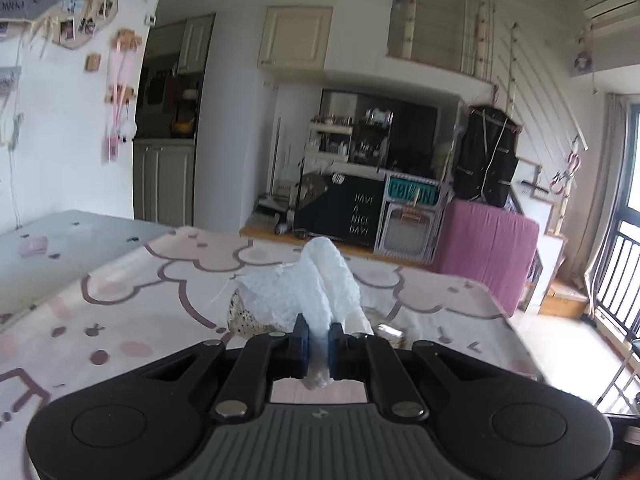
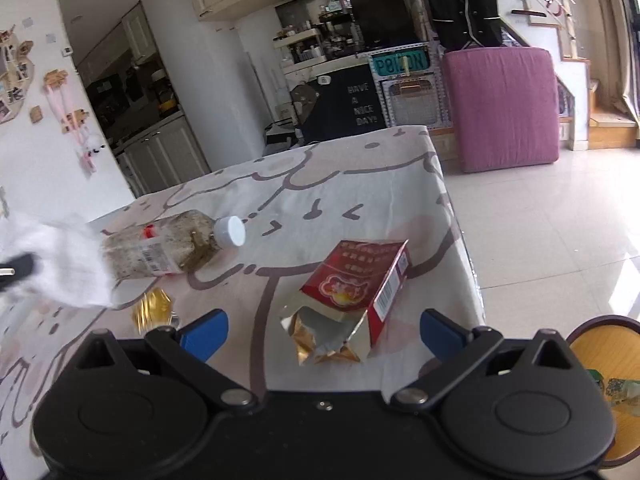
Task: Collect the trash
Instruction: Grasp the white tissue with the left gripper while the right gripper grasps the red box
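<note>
Black gripper body fills the bottom of both wrist views. Left gripper (image 1: 318,340): blue pads pinched tight on a crumpled white paper towel (image 1: 316,284), which sticks up toward 12 o'clock from the jaws, quilted and wadded, with a small tail poking out below the pads. Behind the towel at about 10 o'clock, part of a speckled bottle (image 1: 242,320) lies on the table (image 1: 120,300); a shiny scrap shows at 3 o'clock of the pads, too small to tell what it is.

Right gripper (image 2: 323,330): blue fingers spread wide, nothing between the pads. Torn red carton (image 2: 360,284) sits just ahead at 12 o'clock, lying on its side, ripped end toward the camera with silver and gold foil lining spilling out, barcode on the side face. Plastic bottle (image 2: 160,248) at 10 o'clock, on its side, white cap pointing right, dirty speckled contents, label with barcode. Gold foil wrapper (image 2: 152,308) at 9 o'clock, just beside the left finger. White towel appears again, blurred, at the far left edge near the bottle.

Tablecloth is pale with brown cartoon outlines. Round orange bin (image 2: 608,360) at 3 o'clock, on the floor beside the table, with some scraps inside.
</note>
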The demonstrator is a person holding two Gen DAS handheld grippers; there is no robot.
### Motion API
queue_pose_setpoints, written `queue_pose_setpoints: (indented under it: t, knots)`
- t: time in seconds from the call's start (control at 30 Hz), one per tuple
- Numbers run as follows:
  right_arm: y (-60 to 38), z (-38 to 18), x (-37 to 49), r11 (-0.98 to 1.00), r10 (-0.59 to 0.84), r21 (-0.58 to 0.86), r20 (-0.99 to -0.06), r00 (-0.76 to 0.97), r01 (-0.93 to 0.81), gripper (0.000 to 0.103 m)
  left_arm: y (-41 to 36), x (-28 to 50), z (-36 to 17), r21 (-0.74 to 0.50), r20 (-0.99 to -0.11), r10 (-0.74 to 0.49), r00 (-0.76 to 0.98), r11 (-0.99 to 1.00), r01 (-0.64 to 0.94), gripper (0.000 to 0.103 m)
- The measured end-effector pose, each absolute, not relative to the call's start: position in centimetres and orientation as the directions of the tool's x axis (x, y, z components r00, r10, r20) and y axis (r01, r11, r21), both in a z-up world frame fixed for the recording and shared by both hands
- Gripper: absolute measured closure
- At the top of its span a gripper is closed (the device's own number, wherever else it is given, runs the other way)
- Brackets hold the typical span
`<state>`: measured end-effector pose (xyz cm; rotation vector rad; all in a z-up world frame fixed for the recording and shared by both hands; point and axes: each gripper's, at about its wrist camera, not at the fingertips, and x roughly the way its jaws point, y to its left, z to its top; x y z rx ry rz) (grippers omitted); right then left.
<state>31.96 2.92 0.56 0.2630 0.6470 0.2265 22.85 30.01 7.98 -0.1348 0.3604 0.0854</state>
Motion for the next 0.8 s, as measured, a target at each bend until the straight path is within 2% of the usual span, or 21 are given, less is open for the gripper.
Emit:
queue_pose_setpoints:
  t: [0.17, 0.3, 0.33, 0.4, 0.6, 0.8]
  knots:
    - [4.1, 0.1, 33.7, 0.948, 0.253, 0.308, -0.566, 0.784, -0.083, 0.002, 29.2, 18.7, 8.4, -0.107, -0.384, 0.049, 0.922, 0.99, -0.097, 0.094]
    - [5.4, -0.5, 35.1, 0.963, 0.188, 0.266, -0.576, 0.795, -0.034, 0.014, 28.6, 16.6, 6.9, -0.126, -0.443, 0.01, 0.896, 0.989, -0.073, 0.094]
    - [5.5, -0.6, 35.4, 0.968, 0.171, 0.248, -0.586, 0.792, -0.026, 0.018, 28.5, 16.2, 6.3, -0.137, -0.463, -0.005, 0.886, 0.988, -0.066, 0.094]
    - [5.4, -0.7, 35.4, 0.974, 0.164, 0.222, -0.596, 0.786, -0.035, 0.045, 28.3, 15.7, 4.9, -0.181, -0.499, -0.051, 0.865, 0.982, -0.047, 0.094]
    - [2.7, 0.3, 33.0, 0.938, 0.334, 0.283, -0.589, 0.735, -0.2, 0.049, 27.5, 15.0, 1.0, -0.273, -0.565, -0.111, 0.818, 0.96, -0.058, 0.094]
    - [1.4, 1.7, 27.8, 0.88, 0.475, 0.297, -0.571, 0.67, -0.372, 0.05, 26.6, 15.2, -0.4, -0.245, -0.574, -0.076, 0.815, 0.966, -0.083, 0.091]
